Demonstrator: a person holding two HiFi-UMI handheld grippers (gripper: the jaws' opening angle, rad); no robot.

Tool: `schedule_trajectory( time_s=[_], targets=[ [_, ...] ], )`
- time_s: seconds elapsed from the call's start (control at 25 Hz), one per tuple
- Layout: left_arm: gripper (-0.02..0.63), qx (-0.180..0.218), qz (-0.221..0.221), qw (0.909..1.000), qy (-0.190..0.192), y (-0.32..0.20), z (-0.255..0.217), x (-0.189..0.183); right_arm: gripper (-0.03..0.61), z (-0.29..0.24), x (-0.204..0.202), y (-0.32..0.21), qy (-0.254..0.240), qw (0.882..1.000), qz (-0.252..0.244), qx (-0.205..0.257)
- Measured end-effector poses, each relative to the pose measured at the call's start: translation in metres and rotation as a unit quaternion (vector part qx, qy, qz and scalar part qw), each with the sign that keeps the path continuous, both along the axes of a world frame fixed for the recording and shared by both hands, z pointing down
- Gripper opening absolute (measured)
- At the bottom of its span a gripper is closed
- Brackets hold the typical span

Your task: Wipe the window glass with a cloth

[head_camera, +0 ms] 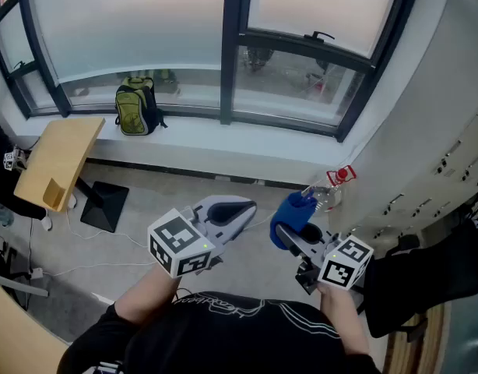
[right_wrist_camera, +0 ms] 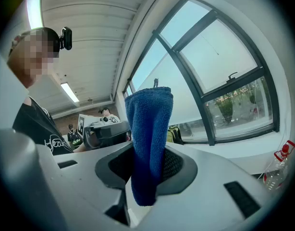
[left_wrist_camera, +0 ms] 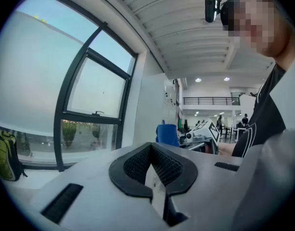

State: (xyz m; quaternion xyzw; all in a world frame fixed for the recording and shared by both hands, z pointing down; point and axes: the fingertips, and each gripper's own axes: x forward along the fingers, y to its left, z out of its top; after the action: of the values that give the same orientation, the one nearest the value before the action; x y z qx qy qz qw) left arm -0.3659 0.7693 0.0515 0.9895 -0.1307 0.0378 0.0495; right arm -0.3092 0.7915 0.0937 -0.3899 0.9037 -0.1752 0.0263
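A folded blue cloth (right_wrist_camera: pixel 147 143) stands up between the jaws of my right gripper (right_wrist_camera: pixel 146 170), which is shut on it. In the head view the blue cloth (head_camera: pixel 292 215) sticks out of the right gripper (head_camera: pixel 289 236) at lower right. My left gripper (head_camera: pixel 233 213) is at lower middle, shut with nothing in it; the left gripper view shows its black pads (left_wrist_camera: pixel 138 165) closed together. The window glass (head_camera: pixel 130 22) with dark frames (head_camera: pixel 231 49) spans the top of the head view, well beyond both grippers.
A green backpack (head_camera: pixel 136 106) sits on the white window sill (head_camera: pixel 192 135). A wooden stand (head_camera: pixel 56 162) is at left. A clear spray bottle with a red top (head_camera: pixel 332 189) stands by the white wall (head_camera: pixel 426 131) at right. Cables lie on the floor.
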Motion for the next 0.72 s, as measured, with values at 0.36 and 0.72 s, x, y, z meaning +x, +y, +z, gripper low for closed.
schedule_trajectory(
  time_s=[0.36,0.72],
  targets=[
    [0.005,-0.005,0.005,1.0,-0.003,-0.002,0.005,-0.003,0.092,-0.004,-0.008,-0.002,-0.005,1.0,-0.004,0.002],
    [0.005,-0.018,-0.006,0.9997,0.018,-0.011,0.008,-0.009,0.092,-0.013,-0.013,-0.007,-0.024,1.0,-0.008,-0.005]
  ],
)
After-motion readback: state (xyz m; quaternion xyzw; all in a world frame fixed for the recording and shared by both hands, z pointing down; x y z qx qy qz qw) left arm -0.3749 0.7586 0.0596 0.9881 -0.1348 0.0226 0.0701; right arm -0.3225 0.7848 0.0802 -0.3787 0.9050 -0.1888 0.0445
